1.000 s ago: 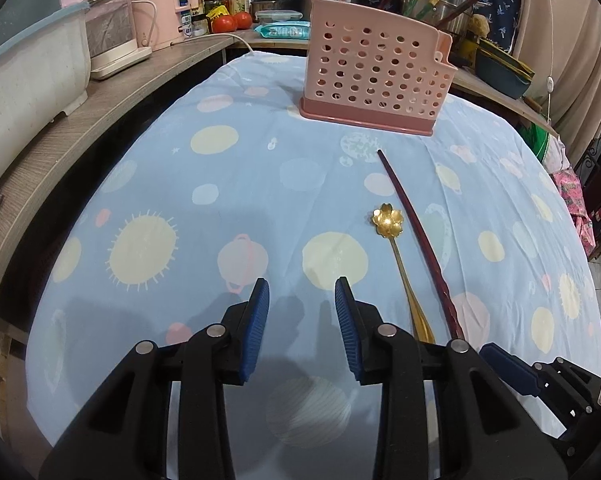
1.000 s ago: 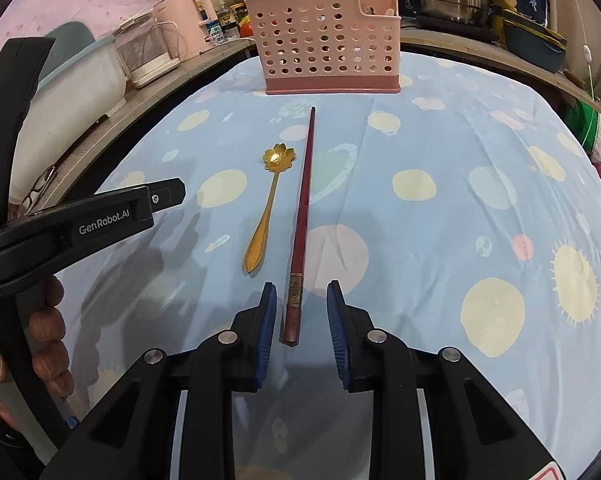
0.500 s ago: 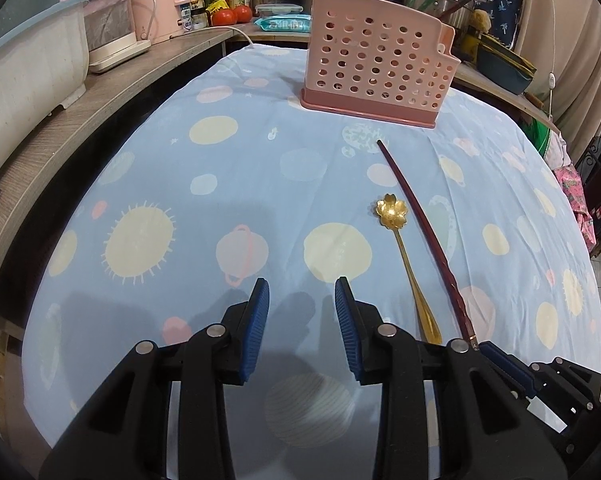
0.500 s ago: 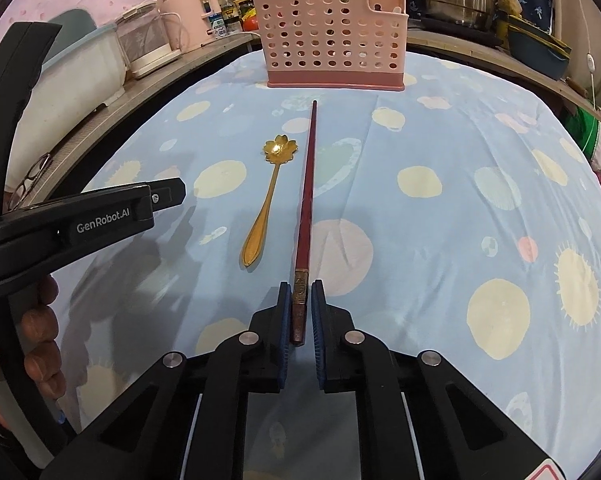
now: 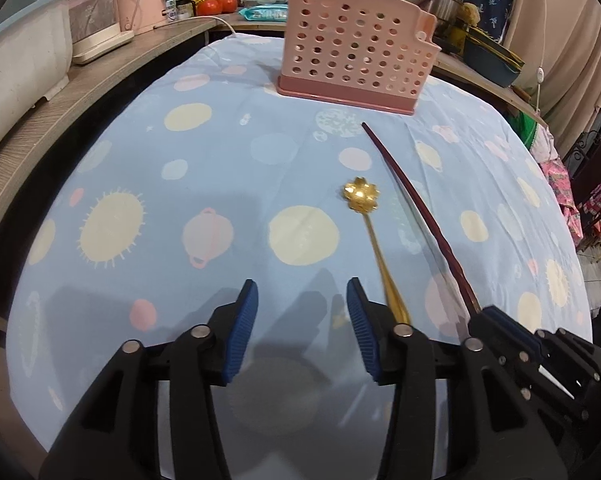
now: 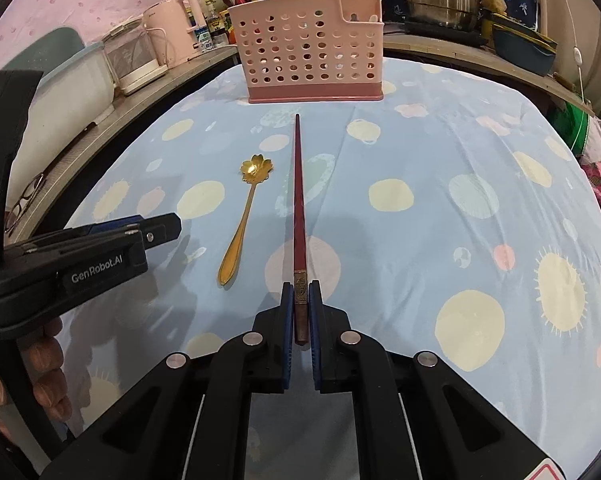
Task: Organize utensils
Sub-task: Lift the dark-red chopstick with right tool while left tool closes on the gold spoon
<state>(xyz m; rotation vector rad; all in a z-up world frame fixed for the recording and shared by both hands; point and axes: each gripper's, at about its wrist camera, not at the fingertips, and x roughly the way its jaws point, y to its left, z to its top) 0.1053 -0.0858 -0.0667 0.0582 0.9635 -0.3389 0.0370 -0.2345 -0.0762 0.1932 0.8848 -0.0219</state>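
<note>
Right tongs (image 6: 299,300) were clamped on the butt end of the dark red chopstick (image 6: 299,200), ribbed blue pads tight on both sides of its brass-banded end; a second earlier they stood apart around it, so they had just closed. The chopstick was slim and tapered, tip pointing at the pink perforated plastic caddy (image 6: 308,52) at the far side of the worktop (image 6: 440,152), which wore a smooth blue cloth with pale dots. The gold spoon (image 6: 244,216), glossy metal with a flower-shaped bowl, lay just beside the chopstick, not touching. Left tongs (image 5: 302,312) held nothing, roughly half open over bare cloth, and had just been opening from a narrower gap.
</note>
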